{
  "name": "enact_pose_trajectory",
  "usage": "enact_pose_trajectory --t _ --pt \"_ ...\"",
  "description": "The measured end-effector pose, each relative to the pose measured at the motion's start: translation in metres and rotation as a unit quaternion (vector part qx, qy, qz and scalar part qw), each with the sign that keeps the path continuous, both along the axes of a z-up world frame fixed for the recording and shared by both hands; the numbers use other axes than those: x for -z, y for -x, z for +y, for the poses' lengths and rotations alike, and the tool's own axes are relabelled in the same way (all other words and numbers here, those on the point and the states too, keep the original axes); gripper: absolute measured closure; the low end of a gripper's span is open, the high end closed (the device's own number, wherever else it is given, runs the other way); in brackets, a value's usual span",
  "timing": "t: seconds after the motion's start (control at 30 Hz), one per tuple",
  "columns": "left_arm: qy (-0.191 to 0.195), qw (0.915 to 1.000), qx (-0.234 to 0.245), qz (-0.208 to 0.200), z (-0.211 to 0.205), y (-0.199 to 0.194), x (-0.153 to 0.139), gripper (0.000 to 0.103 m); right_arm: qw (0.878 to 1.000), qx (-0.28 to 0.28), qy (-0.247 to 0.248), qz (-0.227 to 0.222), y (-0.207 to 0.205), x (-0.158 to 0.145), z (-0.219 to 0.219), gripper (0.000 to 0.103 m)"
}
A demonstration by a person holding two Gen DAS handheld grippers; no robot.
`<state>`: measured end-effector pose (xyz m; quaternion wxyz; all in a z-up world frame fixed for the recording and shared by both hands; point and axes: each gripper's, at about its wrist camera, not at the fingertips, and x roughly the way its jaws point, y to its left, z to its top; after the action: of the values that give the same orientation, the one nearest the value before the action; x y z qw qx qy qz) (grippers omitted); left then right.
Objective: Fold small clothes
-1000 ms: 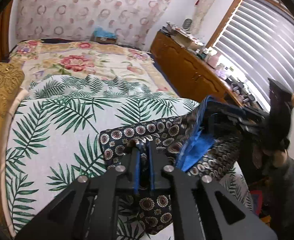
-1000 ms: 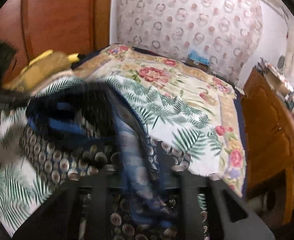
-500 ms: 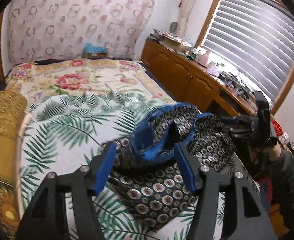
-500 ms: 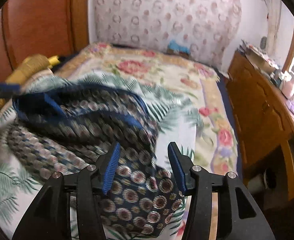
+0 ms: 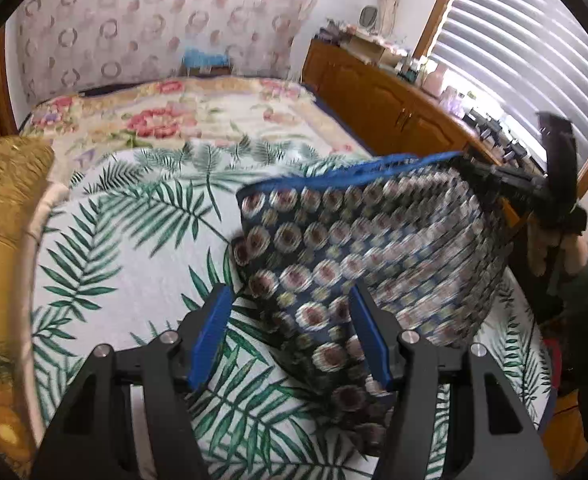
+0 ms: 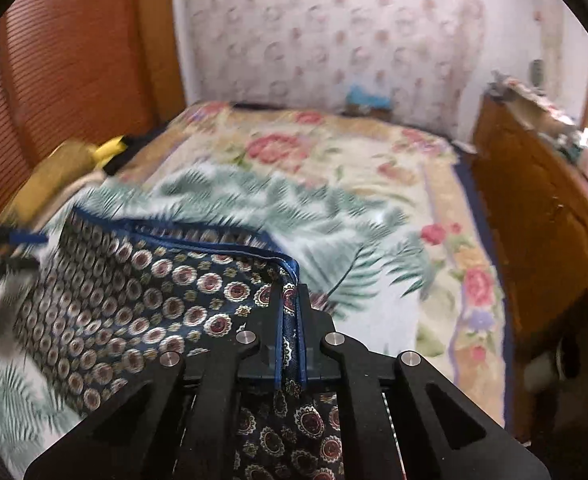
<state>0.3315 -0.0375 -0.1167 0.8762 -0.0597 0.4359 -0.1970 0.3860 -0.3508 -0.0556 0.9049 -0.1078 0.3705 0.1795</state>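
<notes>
A dark blue garment with round medallions and a bright blue trim hangs spread above the palm-leaf bedspread. My left gripper is open, and the garment's lower part sags between its blue pads without being pressed. In the right wrist view my right gripper has its jaws closing onto the trimmed corner of the garment, with the pads pressing on the cloth. In the left wrist view the right gripper holds that corner up at the far right, with a person's hand behind it.
A gold cushion lies along the bed's left side. A flowered quilt covers the far half. A wooden cabinet with clutter on top runs along the right, under a window with blinds. A wooden headboard stands at the left.
My left gripper opened and let go of the garment. My right gripper opened, then shut on the trimmed corner. The bunched garment now hangs stretched out flat.
</notes>
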Motion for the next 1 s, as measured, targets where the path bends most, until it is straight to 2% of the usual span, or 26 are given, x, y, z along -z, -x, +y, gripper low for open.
enact_pose_trajectory --t 0.07,0.13,0.17,0.23,0.27,0.3,0.47,0.57,0.7,0.8,0.83,1.0 --pt "-0.011 0.9999 -0.005 0.009 -0.003 -0.007 0.009 0.043 1.0 0.011 0.014 0.009 -0.003 0.005 0.002 0.098" --pt "-0.017 0.9997 -0.011 0.015 -0.003 -0.013 0.015 0.043 1.0 0.014 0.023 0.013 0.001 0.008 0.003 0.09" --pt "-0.015 0.9996 -0.014 0.019 -0.003 -0.015 0.018 0.043 0.999 0.017 0.027 0.013 0.003 0.008 0.002 0.079" --pt "-0.004 0.9996 -0.018 0.024 0.0 -0.021 0.021 0.043 0.999 0.021 0.022 0.023 0.005 0.008 -0.003 0.066" --pt "-0.001 0.9996 -0.02 0.022 0.001 -0.022 0.021 0.043 0.999 0.023 0.018 0.026 0.008 0.009 -0.005 0.053" --pt "0.003 0.9995 -0.021 0.022 0.001 -0.024 0.021 0.043 0.999 0.027 0.019 0.029 0.01 0.011 -0.007 0.047" --pt "0.025 0.9991 -0.026 0.023 0.007 -0.033 0.023 0.044 0.997 0.051 0.015 0.063 0.007 0.033 -0.021 0.047" --pt "0.026 0.9992 -0.021 0.021 0.005 -0.031 0.023 0.052 0.996 0.057 0.003 0.075 0.004 0.043 -0.026 0.047" --pt "0.029 0.9993 -0.016 0.018 0.003 -0.027 0.024 0.057 0.994 0.048 -0.027 0.094 0.001 0.05 -0.03 0.047" --pt "0.043 0.9988 -0.008 0.023 0.003 -0.025 0.026 0.07 0.993 0.038 -0.045 0.101 -0.001 0.051 -0.031 0.047" --pt "0.042 0.9988 -0.009 0.022 0.001 -0.025 0.025 0.071 0.993 0.033 -0.046 0.101 -0.002 0.052 -0.03 0.047" --pt "0.047 0.9986 0.002 0.025 -0.002 -0.027 0.026 0.099 0.993 0.006 -0.047 0.112 -0.007 0.053 -0.022 0.046"
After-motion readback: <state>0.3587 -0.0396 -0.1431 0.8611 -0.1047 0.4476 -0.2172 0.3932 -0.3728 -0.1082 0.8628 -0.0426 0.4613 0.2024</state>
